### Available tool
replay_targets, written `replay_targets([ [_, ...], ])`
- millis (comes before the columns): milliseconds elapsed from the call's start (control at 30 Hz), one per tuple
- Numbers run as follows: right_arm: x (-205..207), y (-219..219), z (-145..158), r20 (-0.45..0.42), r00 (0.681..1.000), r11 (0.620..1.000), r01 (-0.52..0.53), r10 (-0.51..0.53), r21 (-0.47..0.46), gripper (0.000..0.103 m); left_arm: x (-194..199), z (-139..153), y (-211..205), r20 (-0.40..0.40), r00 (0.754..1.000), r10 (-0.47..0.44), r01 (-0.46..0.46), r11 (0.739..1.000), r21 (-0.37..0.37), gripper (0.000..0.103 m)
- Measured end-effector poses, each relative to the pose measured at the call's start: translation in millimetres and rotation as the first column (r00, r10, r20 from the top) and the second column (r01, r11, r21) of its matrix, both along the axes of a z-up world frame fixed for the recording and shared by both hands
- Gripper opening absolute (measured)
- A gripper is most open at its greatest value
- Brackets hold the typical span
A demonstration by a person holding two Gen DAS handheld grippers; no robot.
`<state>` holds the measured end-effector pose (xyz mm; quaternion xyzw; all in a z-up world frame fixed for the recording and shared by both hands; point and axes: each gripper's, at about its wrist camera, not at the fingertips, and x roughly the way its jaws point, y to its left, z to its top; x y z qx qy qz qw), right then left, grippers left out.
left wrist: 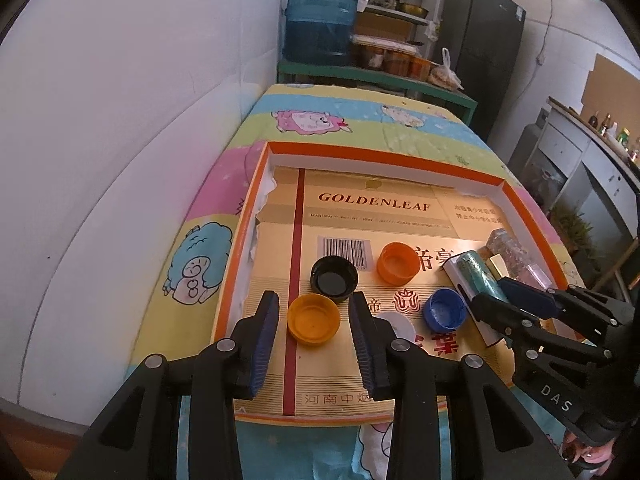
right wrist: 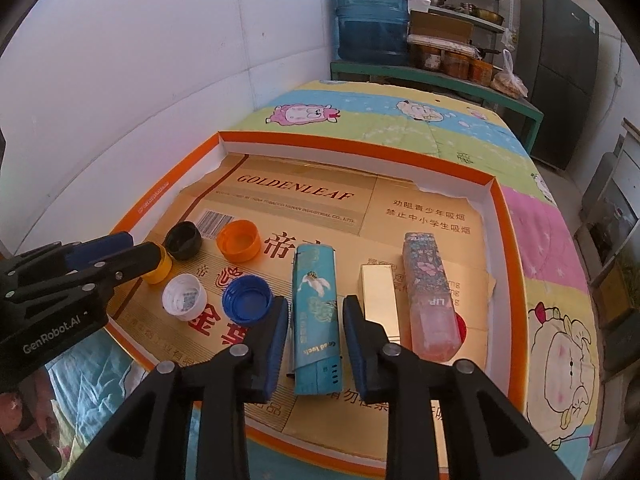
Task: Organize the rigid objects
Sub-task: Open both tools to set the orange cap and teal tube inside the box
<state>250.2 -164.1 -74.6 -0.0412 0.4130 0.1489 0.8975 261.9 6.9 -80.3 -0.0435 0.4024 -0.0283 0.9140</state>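
Inside the orange tray (left wrist: pixel 404 158), the left gripper (left wrist: pixel 314 320) stands wide open around a yellow cap (left wrist: pixel 314 320), fingers clear of both its sides. Beyond that cap sit a black cap (left wrist: pixel 334 280) and an orange cap (left wrist: pixel 398 263), with a blue cap (left wrist: pixel 445 309) and white cap (right wrist: pixel 184 297) toward the tray's middle. The right gripper (right wrist: pixel 316 336) is spread open astride a teal box (right wrist: pixel 316 320), not gripping it; a gold box (right wrist: pixel 379 298) and pink tube (right wrist: pixel 430 294) lie nearer the tray's right wall

Soft daylight, mild glare on gold cardboard; fisheye edges warp, corners vignette.
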Motion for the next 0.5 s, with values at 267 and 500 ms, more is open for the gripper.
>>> replay_targets([
  [267,-6,-3,9,0.017,1.0,1.0,0.007,-0.007,0.018,0.029,-4,4,-3,0.009,1.0,-0.008,0.008,1.0,0.003,0.037],
  [500,-16,-10,16,0.025,0.999,0.999,0.038,-0.039,0.039,0.029,-15,13,-8,0.034,0.999,-0.012,0.011,1.0,0.014,0.037],
])
